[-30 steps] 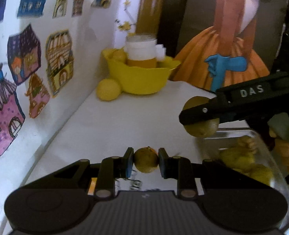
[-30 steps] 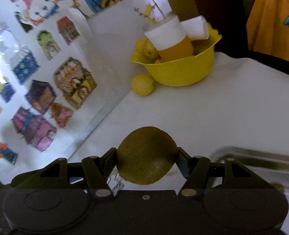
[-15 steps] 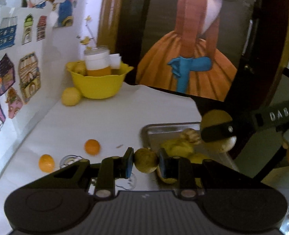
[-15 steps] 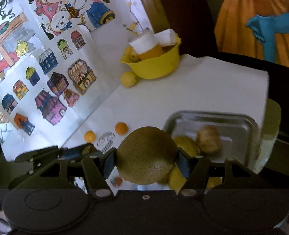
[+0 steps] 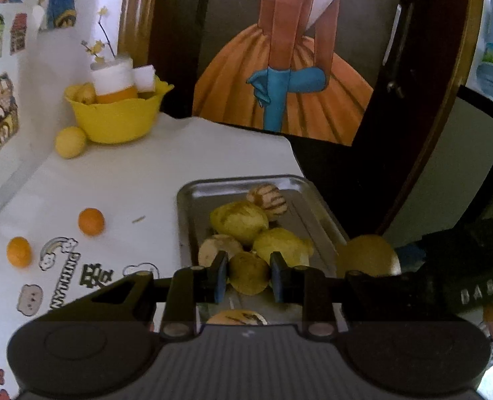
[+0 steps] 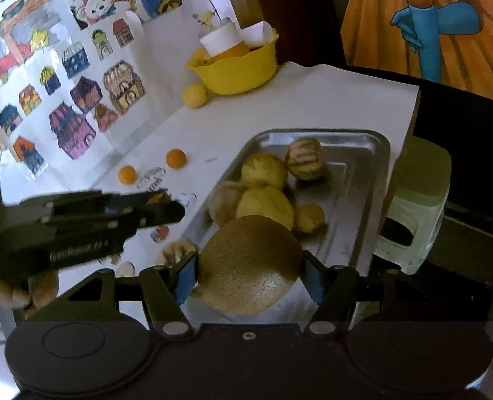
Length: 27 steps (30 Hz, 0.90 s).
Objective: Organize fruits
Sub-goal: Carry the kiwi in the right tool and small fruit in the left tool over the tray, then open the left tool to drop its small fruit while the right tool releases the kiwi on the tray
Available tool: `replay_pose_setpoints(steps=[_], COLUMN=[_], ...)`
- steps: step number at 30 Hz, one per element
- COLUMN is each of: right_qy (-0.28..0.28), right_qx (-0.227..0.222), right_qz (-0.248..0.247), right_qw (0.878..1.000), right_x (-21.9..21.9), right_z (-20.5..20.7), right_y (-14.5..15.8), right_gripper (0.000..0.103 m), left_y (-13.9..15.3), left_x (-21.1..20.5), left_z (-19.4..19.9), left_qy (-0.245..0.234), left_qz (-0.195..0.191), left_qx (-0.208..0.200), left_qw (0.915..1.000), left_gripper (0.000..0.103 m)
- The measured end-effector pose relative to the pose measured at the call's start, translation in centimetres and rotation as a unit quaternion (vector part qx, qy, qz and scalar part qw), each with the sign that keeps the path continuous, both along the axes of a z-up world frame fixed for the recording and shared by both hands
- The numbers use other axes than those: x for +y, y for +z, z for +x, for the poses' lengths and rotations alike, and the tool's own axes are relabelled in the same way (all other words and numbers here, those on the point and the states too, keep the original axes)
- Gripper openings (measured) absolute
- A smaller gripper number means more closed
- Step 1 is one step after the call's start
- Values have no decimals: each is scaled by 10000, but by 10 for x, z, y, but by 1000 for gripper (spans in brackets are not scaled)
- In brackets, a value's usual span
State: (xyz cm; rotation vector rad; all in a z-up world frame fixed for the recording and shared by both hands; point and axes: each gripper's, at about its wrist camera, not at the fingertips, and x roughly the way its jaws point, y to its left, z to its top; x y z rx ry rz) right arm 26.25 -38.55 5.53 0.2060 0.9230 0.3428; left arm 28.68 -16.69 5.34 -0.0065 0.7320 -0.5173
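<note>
My left gripper (image 5: 248, 276) is shut on a small yellow-green fruit (image 5: 248, 274) and holds it above the near end of the metal tray (image 5: 193, 196). My right gripper (image 6: 249, 276) is shut on a large brown kiwi (image 6: 250, 263) over the tray's near end (image 6: 356, 140). The tray holds several yellow and striped fruits (image 5: 239, 218), also seen in the right wrist view (image 6: 265, 200). The kiwi (image 5: 368, 255) and right gripper show at the right of the left wrist view. The left gripper body (image 6: 89, 223) shows at the left of the right wrist view.
Two small oranges (image 5: 91, 221) (image 5: 19, 251) lie on the white table left of the tray. A yellow bowl (image 5: 114, 118) with a cup and fruit stands at the back, a lemon (image 5: 69, 141) beside it. A pale green stool (image 6: 413, 210) stands right of the table edge.
Both grippers, each still holding its fruit, have pulled back from the yellow bowl and now hang over the near end of the tray.
</note>
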Motion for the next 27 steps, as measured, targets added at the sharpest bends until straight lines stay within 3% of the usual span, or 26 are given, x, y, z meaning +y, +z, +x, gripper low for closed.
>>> replay_pose_setpoints(steps=[12, 27], right_qy=[355, 812], right_qx=[-241, -657], right_qz=[-355, -1236], right_qw=[9984, 9868], right_x=[11, 31], right_z=[-11, -17], right_y=[-33, -42], right_gripper=[66, 66], left_y=[-28, -42], left_x=[-7, -18], left_z=[16, 21], left_qy=[2, -146], left_qz=[62, 343], left_qx=[400, 527], left_qw=[9992, 9979], left_gripper=[29, 29])
